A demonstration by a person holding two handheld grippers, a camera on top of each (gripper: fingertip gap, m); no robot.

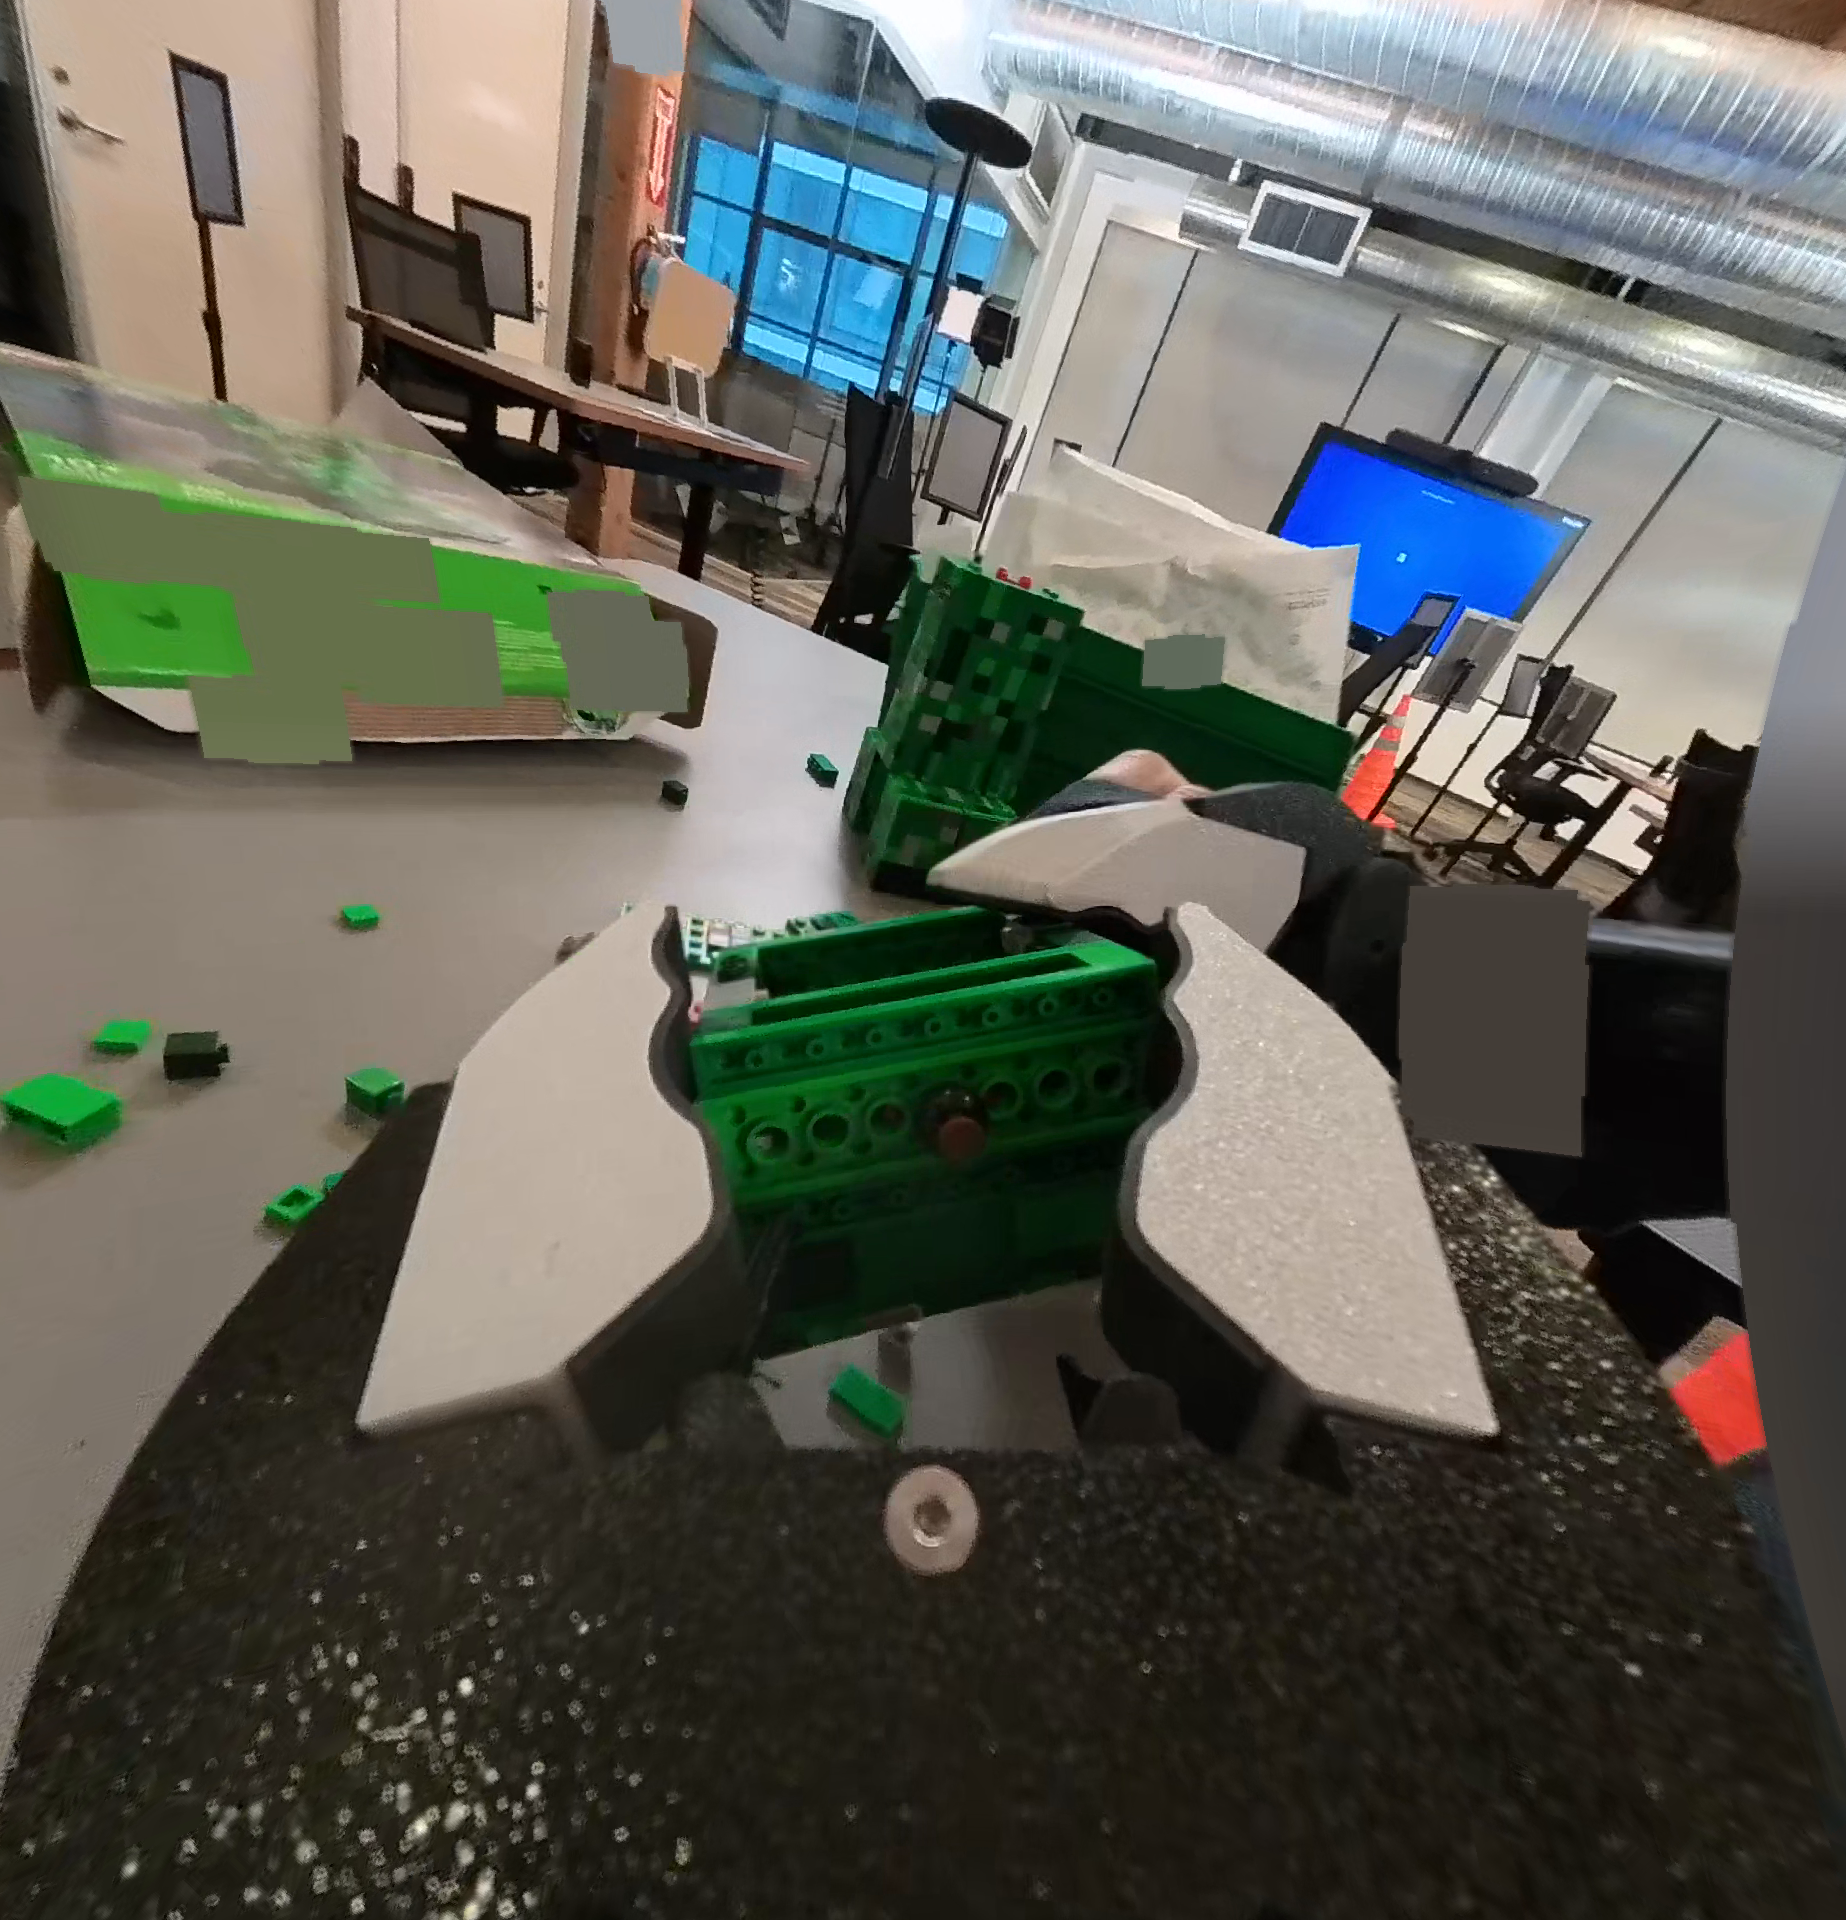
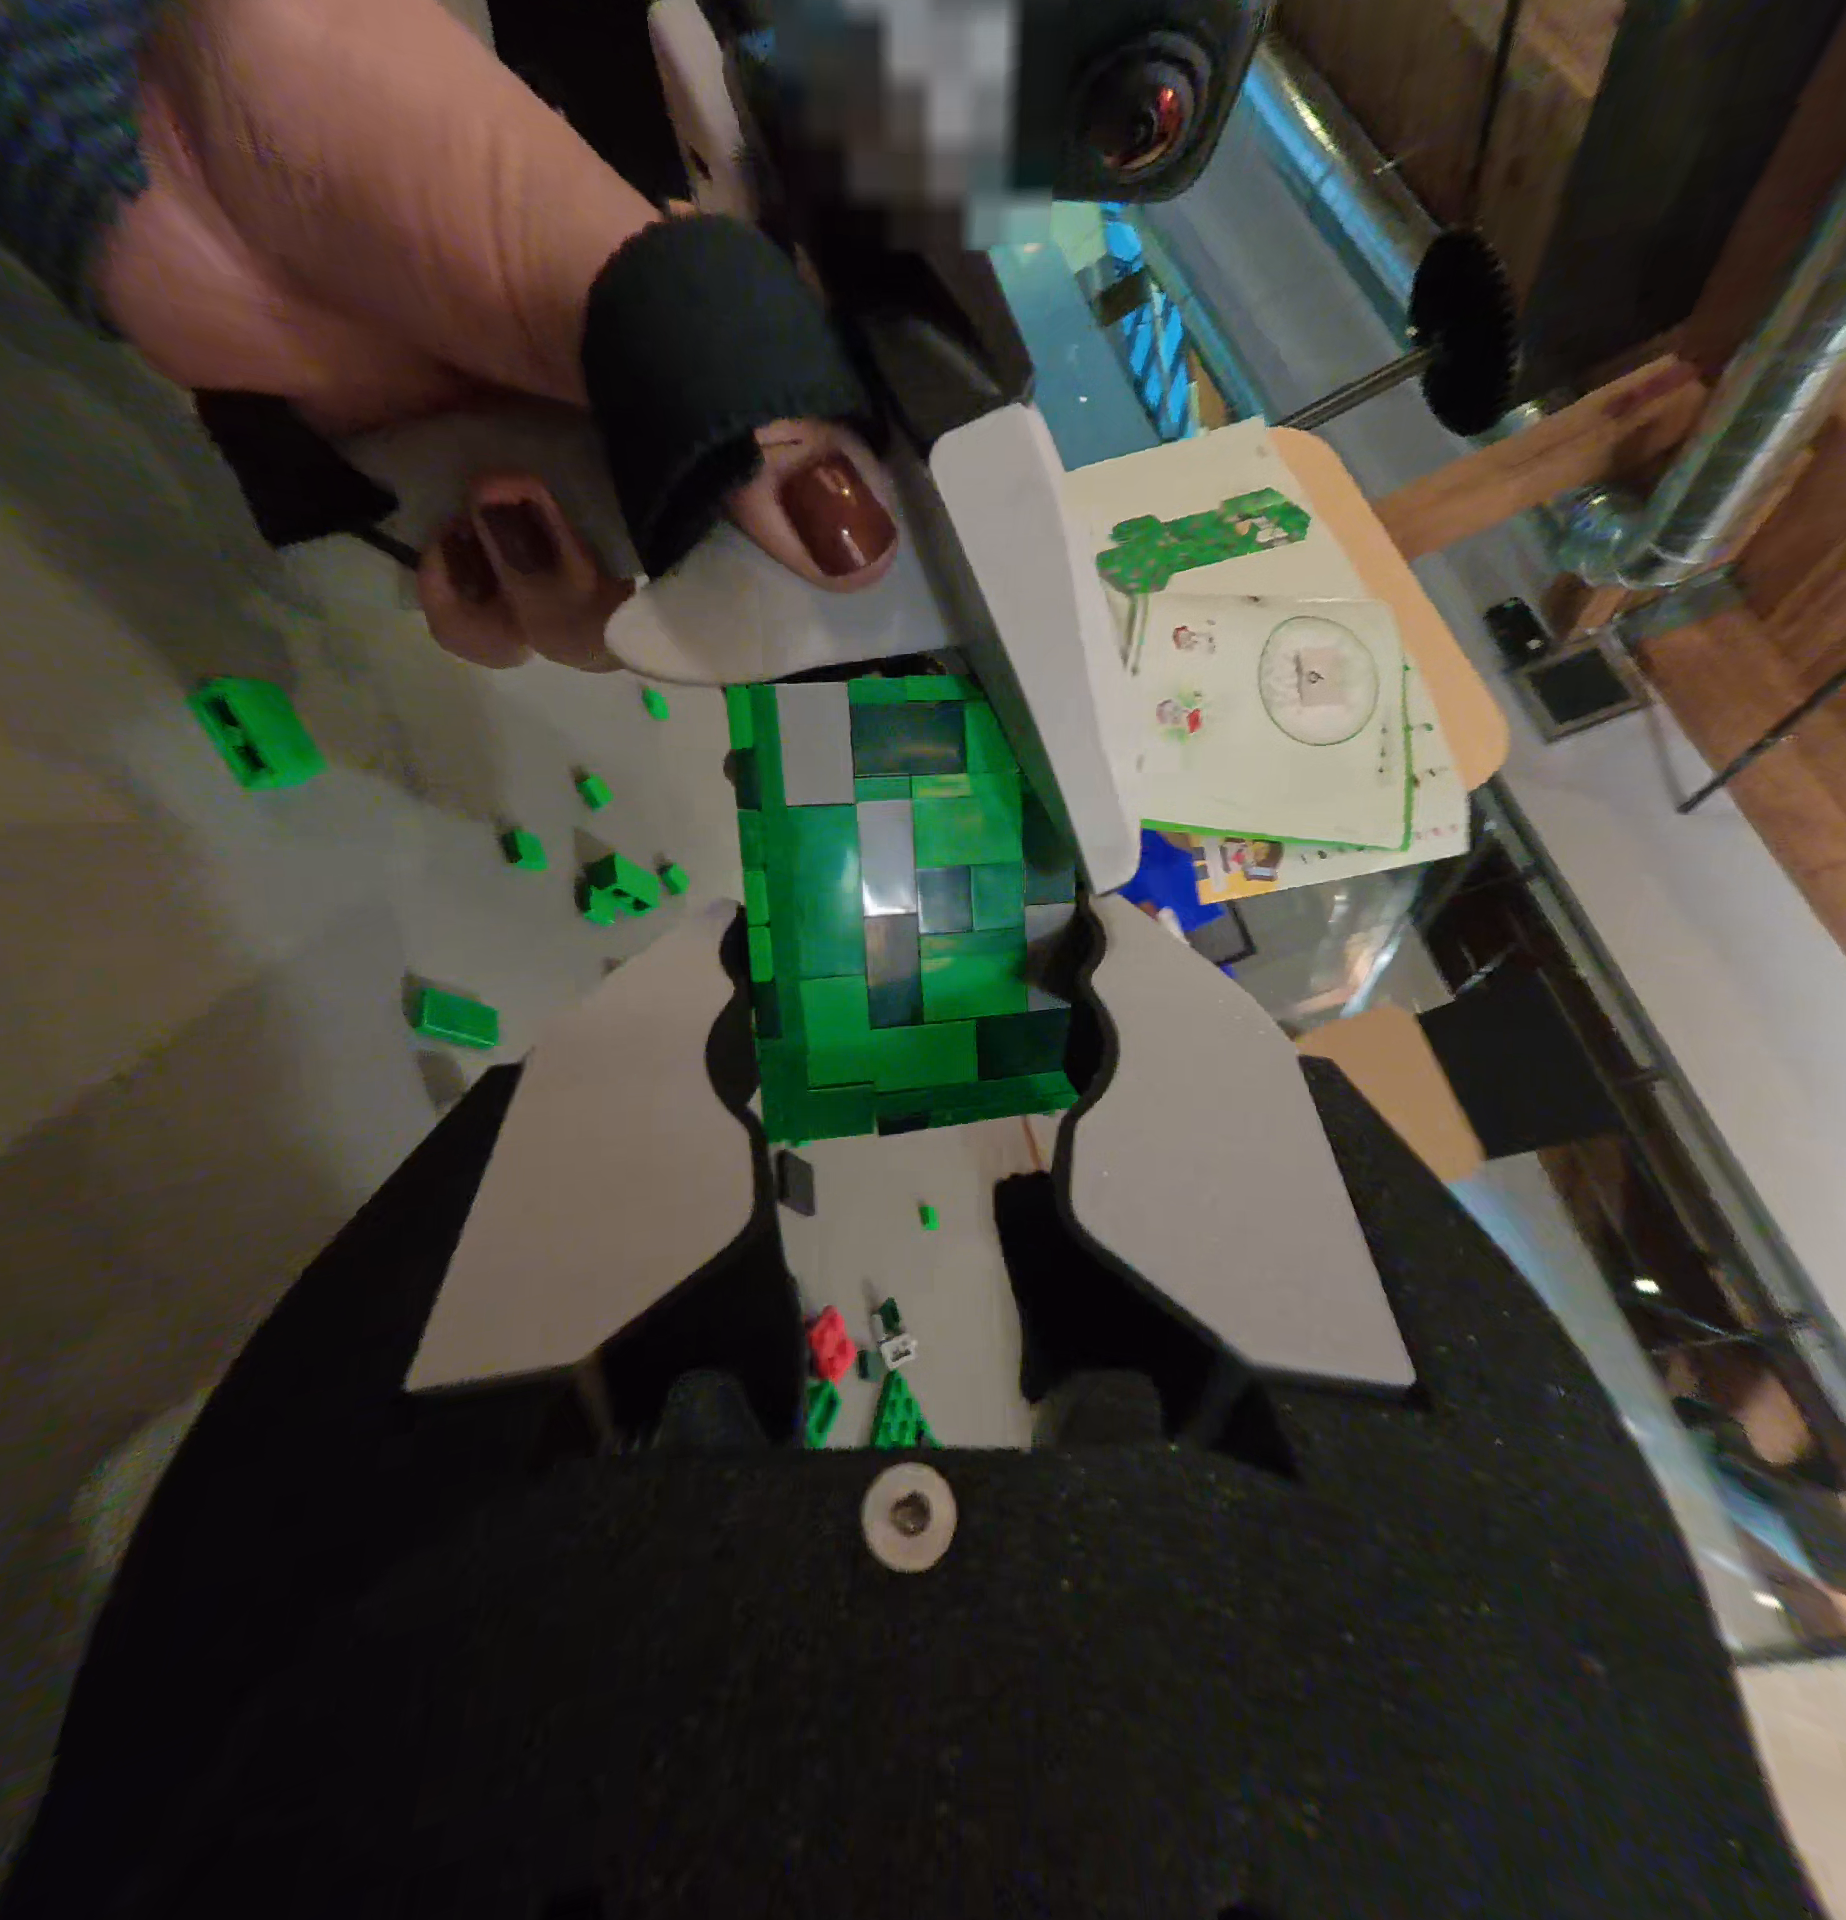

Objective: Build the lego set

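Note:
A green lego block (image 1: 929,1070) with rows of round holes and a dark red pin on its side sits between my left gripper's fingers; the left gripper (image 1: 924,935) is shut on it. In the right wrist view the same block (image 2: 898,935) shows a face tiled in green, dark green and grey. My right gripper (image 2: 914,920) is shut on it from the other end. The block is held above the grey table (image 1: 275,935). The right gripper's fingers (image 1: 1106,862) reach in from the far right. The left gripper's fingers (image 2: 1033,644) and a person's hand (image 2: 379,260) are at the top.
A taller green pixel-pattern build (image 1: 960,707) stands behind against a dark green bin (image 1: 1210,717). A green set box (image 1: 275,582) lies at the far left. Loose green bricks (image 1: 62,1107) are scattered on the table, also in the right wrist view (image 2: 254,727). An instruction booklet (image 2: 1283,665) lies at the right. Left and right tips are no more than a few centimetres apart. Left tips and right tips are each some 25 cm from the taller green pixel-pattern build (image 1: 960,707).

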